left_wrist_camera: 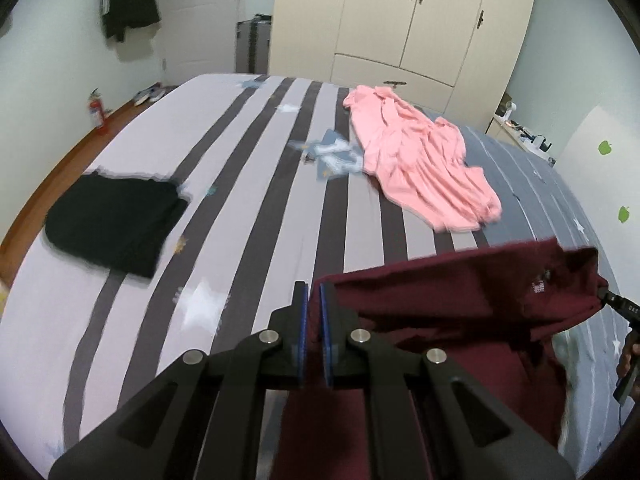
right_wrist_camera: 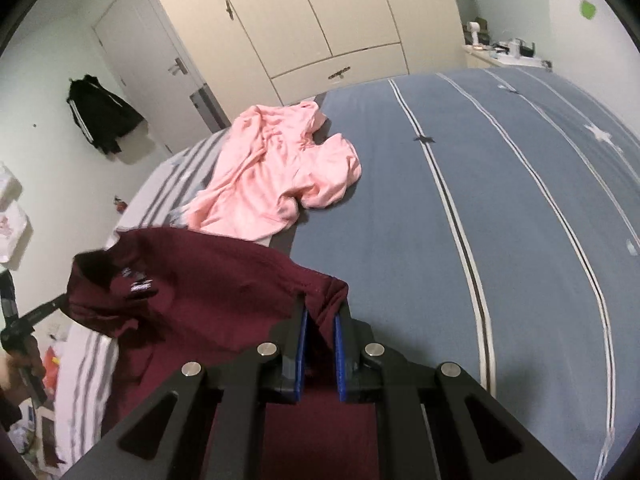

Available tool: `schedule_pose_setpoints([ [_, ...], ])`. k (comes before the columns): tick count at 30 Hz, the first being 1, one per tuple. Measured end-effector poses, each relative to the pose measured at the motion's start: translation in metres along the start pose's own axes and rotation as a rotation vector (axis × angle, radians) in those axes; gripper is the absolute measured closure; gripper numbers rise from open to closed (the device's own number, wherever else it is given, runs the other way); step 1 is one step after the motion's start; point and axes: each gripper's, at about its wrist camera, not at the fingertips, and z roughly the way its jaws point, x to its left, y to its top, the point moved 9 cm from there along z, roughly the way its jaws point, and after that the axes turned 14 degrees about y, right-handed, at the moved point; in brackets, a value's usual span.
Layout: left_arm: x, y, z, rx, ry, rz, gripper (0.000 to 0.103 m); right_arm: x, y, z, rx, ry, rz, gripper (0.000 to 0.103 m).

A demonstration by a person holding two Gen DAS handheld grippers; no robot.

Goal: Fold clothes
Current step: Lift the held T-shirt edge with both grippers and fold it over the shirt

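Left gripper [left_wrist_camera: 314, 304], black w/ blue pads, is pinched on one top corner of the dark maroon knit shirt [left_wrist_camera: 460, 300], and right gripper [right_wrist_camera: 320, 320] is clamped on the other, so the garment hangs stretched betw. the two above the striped grey-and-blue bed sheet [left_wrist_camera: 248, 184]. Judged progress: the black garment [left_wrist_camera: 116, 220] lies squared up at the bed's left side, apparently done; maroon shirt is in hand, no fold made yet; the crumpled pink cotton top [right_wrist_camera: 280, 172] lies mid-bed, untouched. Containers: only the cream wardrobe [right_wrist_camera: 304, 20], doors closed, contents not visible.
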Motion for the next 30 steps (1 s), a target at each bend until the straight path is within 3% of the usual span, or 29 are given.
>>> schedule_pose_setpoints([
  [5, 0.035, -0.096, -0.06, 0.088, 0.032, -0.032, 0.098, 0.027, -0.092, -0.064, 0.098, 0.01, -0.015, 0.093],
  [9, 0.057, -0.179, -0.084, 0.158, 0.063, -0.066, 0.098, 0.035, -0.17, -0.099, 0.179, 0.003, 0.008, 0.093],
  [14, 0.077, -0.259, -0.108, 0.18, 0.081, -0.088, 0.098, 0.032, -0.252, -0.129, 0.22, -0.013, 0.066, 0.093],
  [20, 0.088, -0.331, -0.1, 0.226, 0.073, -0.062, 0.098, 0.028, -0.33, -0.152, 0.226, -0.029, 0.089, 0.093],
  [24, 0.094, -0.361, -0.112, 0.255, 0.079, -0.036, 0.087, 0.017, -0.377, -0.152, 0.282, -0.073, 0.093, 0.085],
  [27, 0.098, -0.377, -0.124, 0.269, 0.082, -0.022, 0.083, 0.021, -0.393, -0.17, 0.274, -0.082, 0.114, 0.085],
  [30, 0.1, -0.367, -0.136, 0.237, 0.083, -0.001, 0.082, 0.03, -0.393, -0.189, 0.254, -0.081, 0.097, 0.085],
])
